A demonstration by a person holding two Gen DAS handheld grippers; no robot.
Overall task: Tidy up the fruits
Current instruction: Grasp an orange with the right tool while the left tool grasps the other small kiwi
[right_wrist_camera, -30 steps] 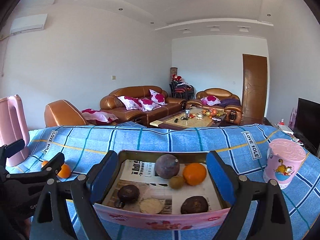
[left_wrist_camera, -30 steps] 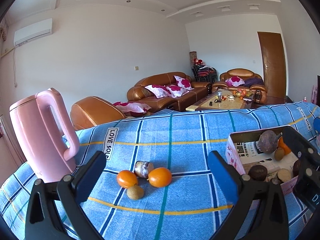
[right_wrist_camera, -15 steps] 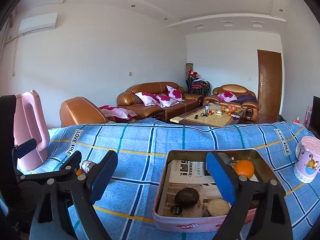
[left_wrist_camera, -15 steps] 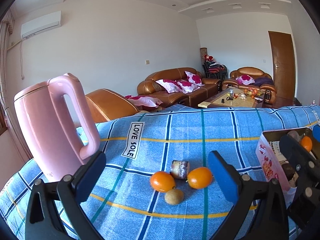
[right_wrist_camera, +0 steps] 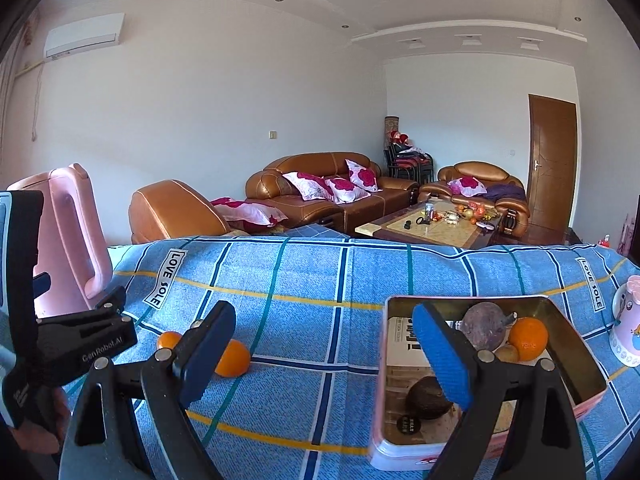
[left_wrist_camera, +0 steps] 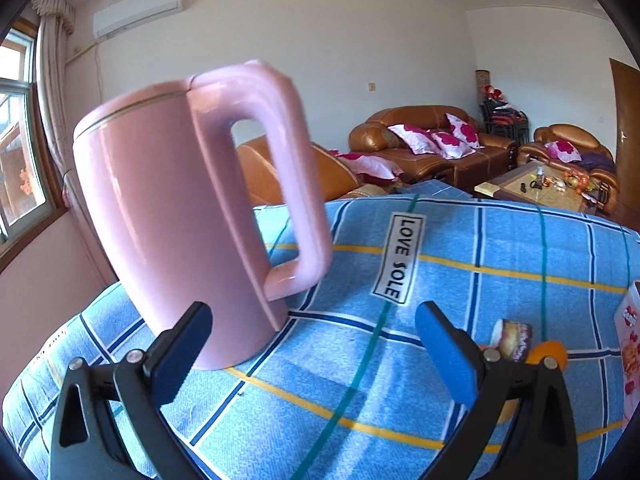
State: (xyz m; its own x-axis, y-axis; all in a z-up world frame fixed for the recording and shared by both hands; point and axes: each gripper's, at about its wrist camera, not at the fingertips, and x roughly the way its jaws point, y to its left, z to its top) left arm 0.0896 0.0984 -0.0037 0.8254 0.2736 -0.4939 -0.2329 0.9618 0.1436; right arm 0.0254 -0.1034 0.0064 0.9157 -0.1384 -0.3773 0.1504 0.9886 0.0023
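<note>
Fruit sorting, mid-move: both my grippers have swung leftward across the blue checked cloth (right_wrist_camera: 304, 280) in the last sec. Left gripper (left_wrist_camera: 312, 344) is spread wide w/ nothing between the pads, and its view has shifted: the pink kettle (left_wrist_camera: 180, 216), earlier off beside my left finger, now looms just ahead of it, while the loose oranges (right_wrist_camera: 234, 358) have slid from between my fingers to behind the right finger (only a sliver of orange plus the small can (left_wrist_camera: 512, 340) shows there). Right gripper (right_wrist_camera: 324, 356) also wide open, empty; the pink tin (right_wrist_camera: 576, 344) w/ the sorted fruit, centred between its fingers a sec ago, now sits around and past my right finger. Looks like I've overshot: left needs to turn back right toward the oranges before any pick, and mind the kettle.
</note>
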